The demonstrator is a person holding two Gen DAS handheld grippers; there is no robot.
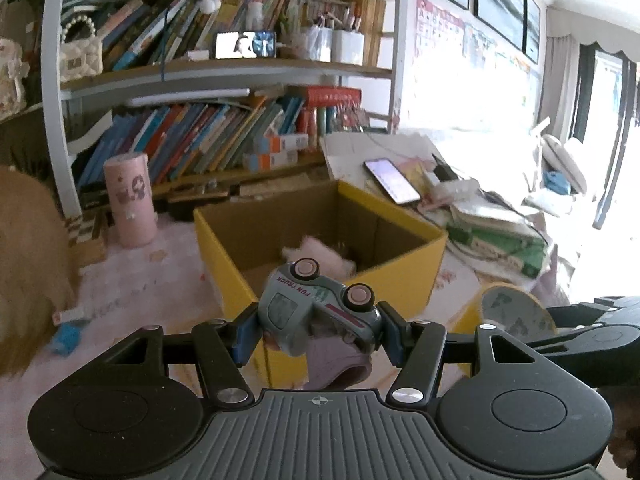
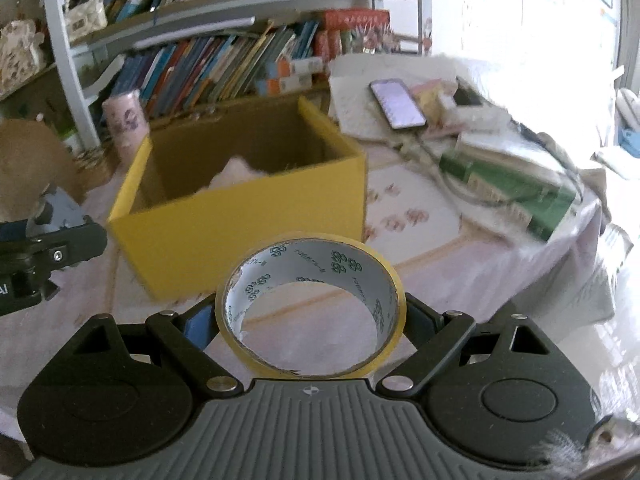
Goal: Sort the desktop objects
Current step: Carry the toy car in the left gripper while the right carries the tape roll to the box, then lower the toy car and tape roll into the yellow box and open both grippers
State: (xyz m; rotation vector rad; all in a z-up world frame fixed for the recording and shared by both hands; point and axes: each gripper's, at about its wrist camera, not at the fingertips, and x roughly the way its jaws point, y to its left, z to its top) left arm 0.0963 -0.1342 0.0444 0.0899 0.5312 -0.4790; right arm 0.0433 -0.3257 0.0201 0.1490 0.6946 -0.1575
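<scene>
Bookshelves (image 1: 208, 136) crammed with leaning books fill the wall behind a table under a pale pink cloth (image 2: 420, 264), and a yellow cardboard box (image 1: 404, 276) stands open on that cloth as the landmark for everything else. Left of the box, near the shelf, a pink cylinder (image 1: 130, 200) stands upright. Inside the box lies something soft and pale pink (image 1: 320, 256). Just in front of the box's near wall, the left gripper (image 1: 318, 322) is closed narrowly on a grey-green toy truck (image 1: 316, 312), which is tipped over with its wheels facing up and held above the cloth. In the right wrist view, the right gripper (image 2: 310, 320) is spread wide and clamps a roll of yellow tape (image 2: 312, 304) by its outer rim, in front of the box and off the table. Right of the box, a lit phone (image 2: 398, 104) rests on papers, with a green book (image 2: 516, 188) lying beyond it toward the table's edge.
</scene>
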